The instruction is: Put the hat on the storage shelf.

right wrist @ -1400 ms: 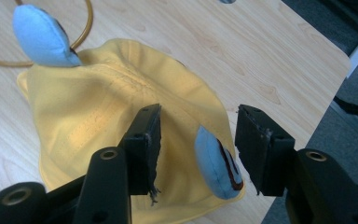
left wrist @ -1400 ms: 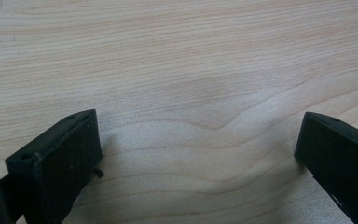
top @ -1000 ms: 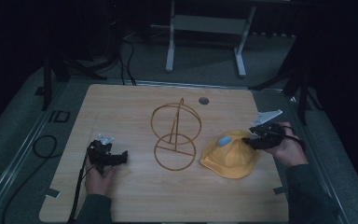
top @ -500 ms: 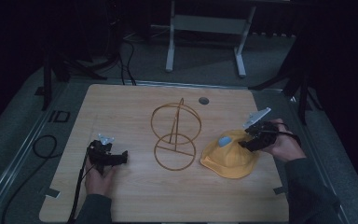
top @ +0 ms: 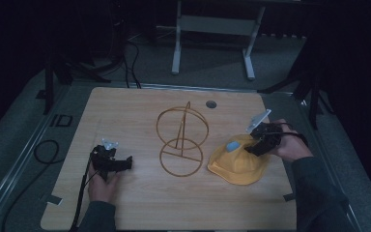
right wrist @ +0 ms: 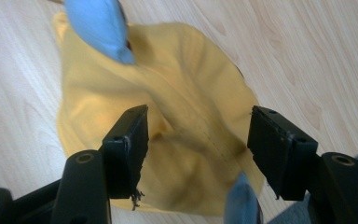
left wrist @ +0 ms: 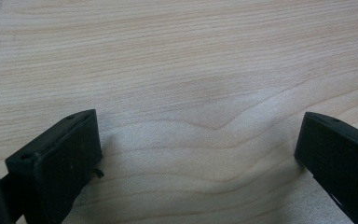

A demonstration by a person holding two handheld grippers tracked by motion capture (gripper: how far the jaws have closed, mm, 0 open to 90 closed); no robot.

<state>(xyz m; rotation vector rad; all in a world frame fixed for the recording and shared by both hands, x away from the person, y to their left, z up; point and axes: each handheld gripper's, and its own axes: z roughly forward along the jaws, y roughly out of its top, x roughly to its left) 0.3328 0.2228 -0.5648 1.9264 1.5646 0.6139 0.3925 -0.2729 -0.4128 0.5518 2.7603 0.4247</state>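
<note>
A yellow cloth hat [top: 239, 162] with a light blue patch [top: 232, 146] lies crumpled on the wooden table [top: 140, 106], right of centre. My right gripper [top: 256, 146] hovers at the hat's right side, jaws open and straddling a fold of the yellow hat [right wrist: 191, 140] without closing on it. A gold wire stand [top: 181, 140], two rings on a post, sits mid-table. My left gripper [top: 125, 164] rests low over bare wood at the left, jaws open wide; the left gripper [left wrist: 198, 154] has nothing between its fingers.
A small dark round grommet [top: 211, 104] is set in the table near the back edge. Cables [top: 46, 150] trail off the left side. A metal frame leg [top: 176, 38] stands on the floor beyond the table.
My right gripper has shifted a little lower and nearer over the hat's right side. The left gripper has stayed in place.
</note>
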